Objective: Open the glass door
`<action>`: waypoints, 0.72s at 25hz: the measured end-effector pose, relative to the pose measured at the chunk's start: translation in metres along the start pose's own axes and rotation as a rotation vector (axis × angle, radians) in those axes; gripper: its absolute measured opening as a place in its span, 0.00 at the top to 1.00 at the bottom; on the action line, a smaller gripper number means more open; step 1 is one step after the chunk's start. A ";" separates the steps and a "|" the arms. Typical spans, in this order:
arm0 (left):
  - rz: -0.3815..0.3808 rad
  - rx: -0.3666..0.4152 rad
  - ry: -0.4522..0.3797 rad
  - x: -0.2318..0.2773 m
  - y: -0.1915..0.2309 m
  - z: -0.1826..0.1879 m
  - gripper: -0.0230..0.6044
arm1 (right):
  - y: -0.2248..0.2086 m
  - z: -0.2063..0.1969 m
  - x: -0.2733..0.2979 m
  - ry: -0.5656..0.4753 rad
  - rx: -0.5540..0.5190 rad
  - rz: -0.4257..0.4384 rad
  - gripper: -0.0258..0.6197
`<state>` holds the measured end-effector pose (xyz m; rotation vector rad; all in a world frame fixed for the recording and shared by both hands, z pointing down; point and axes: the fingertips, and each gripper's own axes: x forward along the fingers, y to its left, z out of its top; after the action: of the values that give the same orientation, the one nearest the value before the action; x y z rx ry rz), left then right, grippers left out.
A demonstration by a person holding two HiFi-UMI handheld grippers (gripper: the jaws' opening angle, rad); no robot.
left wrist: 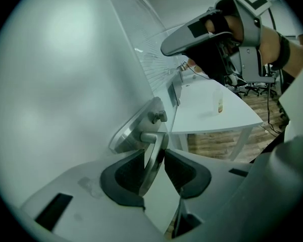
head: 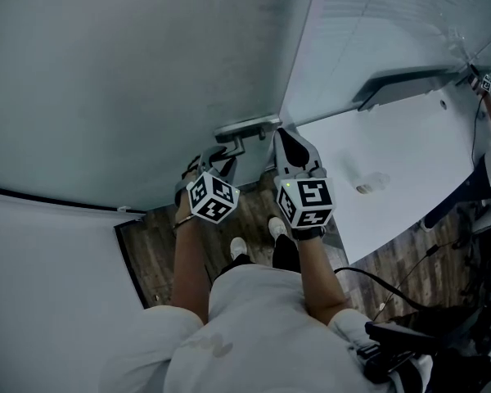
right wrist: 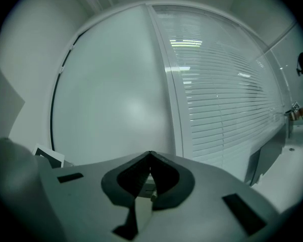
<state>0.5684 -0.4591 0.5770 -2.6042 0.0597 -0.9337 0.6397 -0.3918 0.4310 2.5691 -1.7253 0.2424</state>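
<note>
The frosted glass door (head: 147, 80) fills the upper left of the head view. Its metal lever handle (head: 245, 128) sits on a plate at the door's edge. My left gripper (head: 222, 155) reaches up to it. In the left gripper view the lever (left wrist: 152, 160) runs between the dark pads (left wrist: 129, 173), which close on it from both sides, below the plate (left wrist: 134, 127) and a small lock knob (left wrist: 159, 116). My right gripper (head: 282, 133) hovers just right of the handle, jaws shut with nothing between them (right wrist: 150, 154), facing the door (right wrist: 116, 100).
A white table (head: 409, 162) stands right of the door, with a small bottle (left wrist: 220, 104) on it. A window with slatted blinds (right wrist: 227, 84) adjoins the door frame. Office chairs and cables crowd the wooden floor (head: 409, 260) at right. Another person's hand (head: 487, 88) shows far right.
</note>
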 end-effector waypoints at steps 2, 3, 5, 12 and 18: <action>0.004 -0.001 -0.009 -0.002 -0.003 0.000 0.76 | 0.004 0.000 -0.003 -0.003 0.001 -0.001 0.96; 0.007 0.001 -0.013 -0.003 -0.004 0.000 0.76 | 0.007 -0.001 -0.004 -0.004 0.001 0.000 0.96; 0.007 0.005 -0.018 -0.006 -0.008 -0.002 0.76 | 0.014 -0.002 -0.009 -0.007 -0.001 0.000 0.96; -0.009 0.012 -0.038 -0.018 -0.021 -0.005 0.76 | 0.024 -0.002 -0.028 -0.021 0.003 -0.029 0.96; -0.025 0.018 -0.047 -0.025 -0.030 -0.008 0.76 | 0.024 -0.006 -0.047 -0.041 0.019 -0.084 0.96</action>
<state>0.5420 -0.4294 0.5783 -2.6148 0.0063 -0.8774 0.5994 -0.3573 0.4284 2.6710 -1.6305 0.2063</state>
